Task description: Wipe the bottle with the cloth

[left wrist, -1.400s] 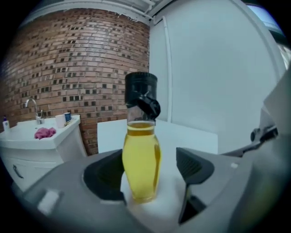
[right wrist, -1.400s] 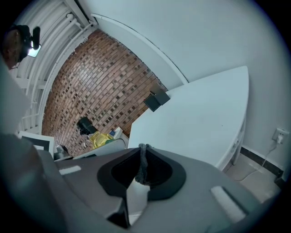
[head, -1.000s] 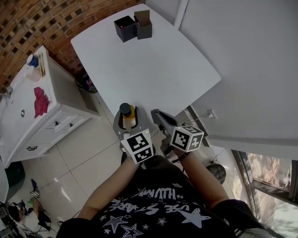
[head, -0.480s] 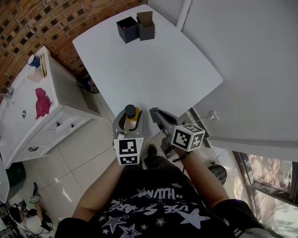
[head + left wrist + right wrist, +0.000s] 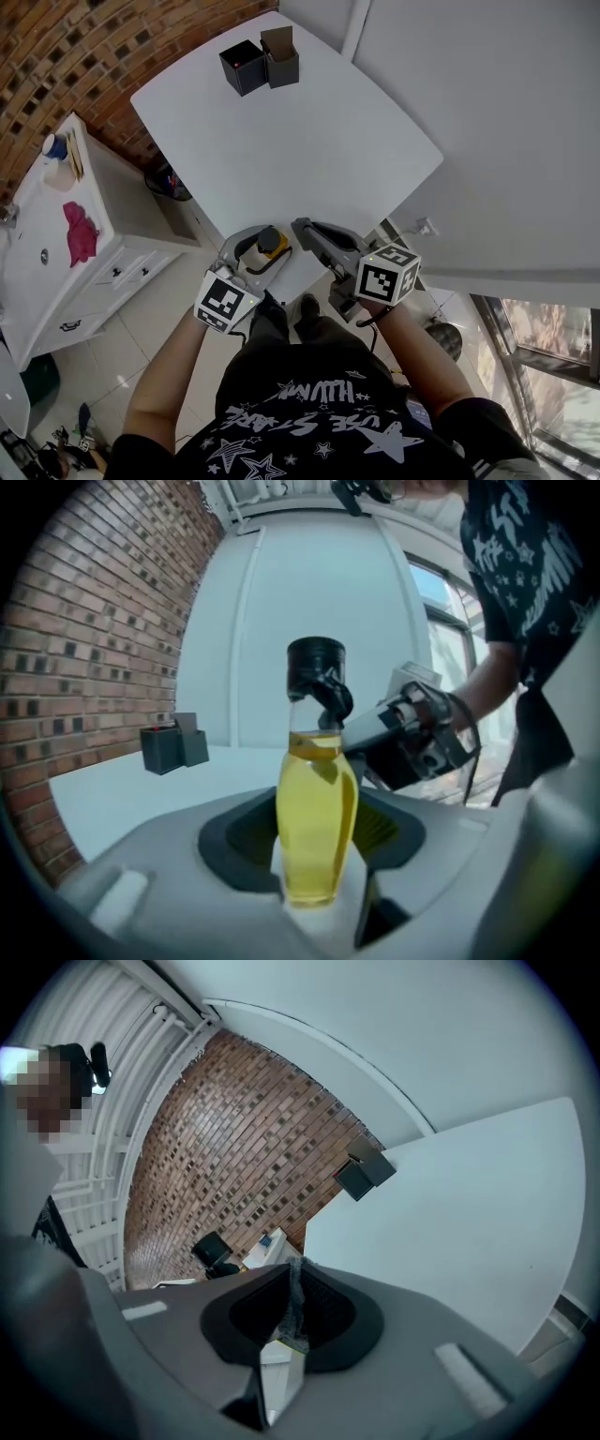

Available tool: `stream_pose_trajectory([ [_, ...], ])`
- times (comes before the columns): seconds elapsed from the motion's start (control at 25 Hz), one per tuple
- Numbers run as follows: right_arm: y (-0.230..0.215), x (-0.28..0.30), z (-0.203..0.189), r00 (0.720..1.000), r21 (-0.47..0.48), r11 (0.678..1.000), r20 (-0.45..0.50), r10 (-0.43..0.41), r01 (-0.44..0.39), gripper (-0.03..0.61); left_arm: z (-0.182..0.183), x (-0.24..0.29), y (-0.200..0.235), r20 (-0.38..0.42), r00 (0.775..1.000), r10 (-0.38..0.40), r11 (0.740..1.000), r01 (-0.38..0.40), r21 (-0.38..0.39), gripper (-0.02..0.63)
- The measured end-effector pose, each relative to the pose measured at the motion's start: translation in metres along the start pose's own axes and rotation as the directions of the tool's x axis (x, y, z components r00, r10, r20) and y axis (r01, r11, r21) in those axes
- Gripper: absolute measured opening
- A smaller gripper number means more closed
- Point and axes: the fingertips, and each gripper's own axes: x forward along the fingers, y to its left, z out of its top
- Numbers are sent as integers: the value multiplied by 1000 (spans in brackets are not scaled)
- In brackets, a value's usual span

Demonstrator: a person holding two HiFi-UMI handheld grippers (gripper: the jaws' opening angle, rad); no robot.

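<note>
A clear bottle (image 5: 269, 246) of yellow liquid with a black cap is held over the near edge of the white table (image 5: 309, 141). My left gripper (image 5: 263, 251) is shut on it. In the left gripper view the bottle (image 5: 317, 799) stands upright between the pads of the left gripper (image 5: 317, 860), whose jaws grip its lower body. My right gripper (image 5: 305, 228) hovers just right of the bottle, its tip close to the cap, and also shows behind the bottle (image 5: 412, 735). The jaws of the right gripper (image 5: 292, 1283) are shut with nothing plainly between them. A pink cloth (image 5: 79, 231) lies on the cabinet at left.
Two dark open boxes (image 5: 244, 66) (image 5: 280, 56) stand at the table's far end; the left gripper view shows the boxes (image 5: 174, 745) too. A white cabinet (image 5: 103, 253) with drawers stands left of the table, a brick wall (image 5: 253, 1138) behind it. Tiled floor lies below.
My left gripper has swung out to the left, still shut on the bottle, which now leans toward the right gripper. The right gripper has barely moved.
</note>
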Motion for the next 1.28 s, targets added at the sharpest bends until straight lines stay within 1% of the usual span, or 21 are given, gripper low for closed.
stream_pose_trajectory([
  [0.08,3,3,1,1000,11,1000,-3,18,-18,38,0,0,-3,-7,996,-86,996,86,17,204],
  [0.2,8,7,5,1000,22,999,4,25,-25,37,0,1,-6,-2,986,-167,986,167,17,206],
  [0.4,19,16,7,999,14,999,10,36,-36,38,0,1,-7,3,973,-229,973,229,13,209],
  [0.48,20,16,6,1000,12,1000,11,29,-29,37,-1,1,-8,1,966,-258,966,258,13,210],
  [0.6,20,14,6,1000,23,1000,22,8,-9,37,-2,0,-11,-13,952,-307,951,307,43,209],
  [0.72,20,12,9,999,28,1000,43,-6,5,37,-6,1,-11,-46,944,-326,940,329,92,207],
  [0.8,20,11,11,998,30,999,56,-12,11,38,-8,1,-9,-59,945,-323,941,327,84,213],
  [0.88,20,9,13,997,32,999,68,-23,21,38,-6,-2,-5,-47,951,-305,950,307,62,270],
  [1.08,19,5,13,995,67,997,96,-35,28,38,6,-25,3,-12,969,-245,969,245,23,278],
  [1.16,20,7,10,995,78,997,93,-36,29,37,14,-40,6,2,978,-209,978,209,-14,278],
  [1.28,16,7,6,995,96,995,93,-48,39,38,19,-60,16,14,994,-107,988,108,-109,278],
])
